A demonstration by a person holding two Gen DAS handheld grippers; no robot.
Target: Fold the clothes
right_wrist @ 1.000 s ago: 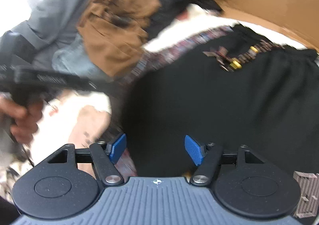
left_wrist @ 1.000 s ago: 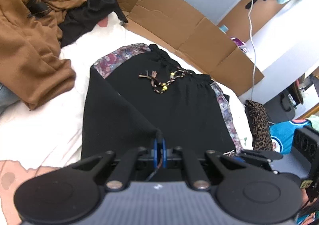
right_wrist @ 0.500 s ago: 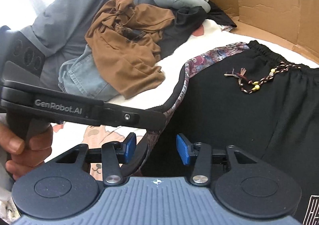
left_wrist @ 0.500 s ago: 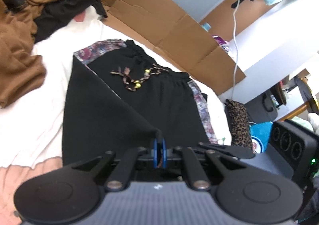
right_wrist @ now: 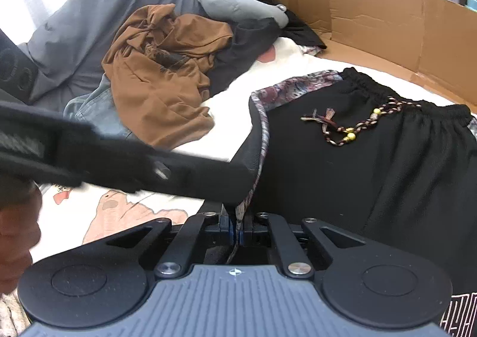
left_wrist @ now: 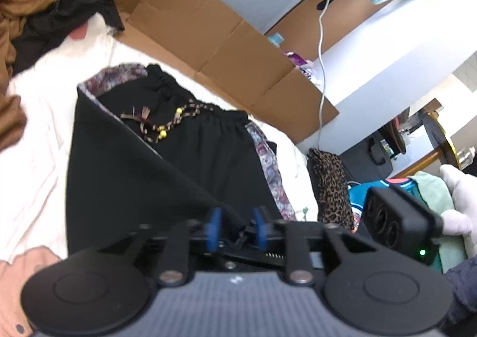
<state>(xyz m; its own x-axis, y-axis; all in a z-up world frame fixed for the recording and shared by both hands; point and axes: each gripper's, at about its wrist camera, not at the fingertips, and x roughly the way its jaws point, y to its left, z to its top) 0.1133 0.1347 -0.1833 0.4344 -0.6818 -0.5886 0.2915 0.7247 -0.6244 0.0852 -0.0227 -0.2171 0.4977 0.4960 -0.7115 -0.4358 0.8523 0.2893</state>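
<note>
Two grippers at the near end of a pair of black shorts (left_wrist: 179, 176), spread on a white sheet (left_wrist: 38, 134) with the gathered waistband at the far side and the hem closest to both cameras

Left gripper (left_wrist: 235, 228): released, blue pads (left_wrist: 213, 229) standing apart, a black corner of the shorts running down into the gap between them; whether touching either pad, cannot tell. From that corner, a straight diagonal fold line across the cloth toward the far left of the waistband, one black layer lying over the other

Right gripper (right_wrist: 238, 232): clenched, pads pressed together on the patterned stripe (right_wrist: 262, 128) along the left side of the shorts, close to the hem. Stripe rising from the pinched spot and curving away toward the waistband. Rest of the shorts to the right of this gripper, flat and dark, with a pale printed patch at the near right corner

Braided drawstring (right_wrist: 342, 128) with yellow beads loose on the front, just below the waistband, well apart from both grippers

Beside the shorts on the left, a crumpled brown garment (right_wrist: 161, 89) over denim and grey cloth. Flattened cardboard (left_wrist: 208, 38) behind the waistband. Leopard-print bag (left_wrist: 331, 188) off the right edge of the sheet

Seen from the right wrist, blurred black body of the left gripper crossing the left half, tip just beside the stripe, a hand (right_wrist: 15, 232) at the picture's edge. Seen from the left wrist, a white-gloved hand (left_wrist: 459, 202) on the other handle at far right
</note>
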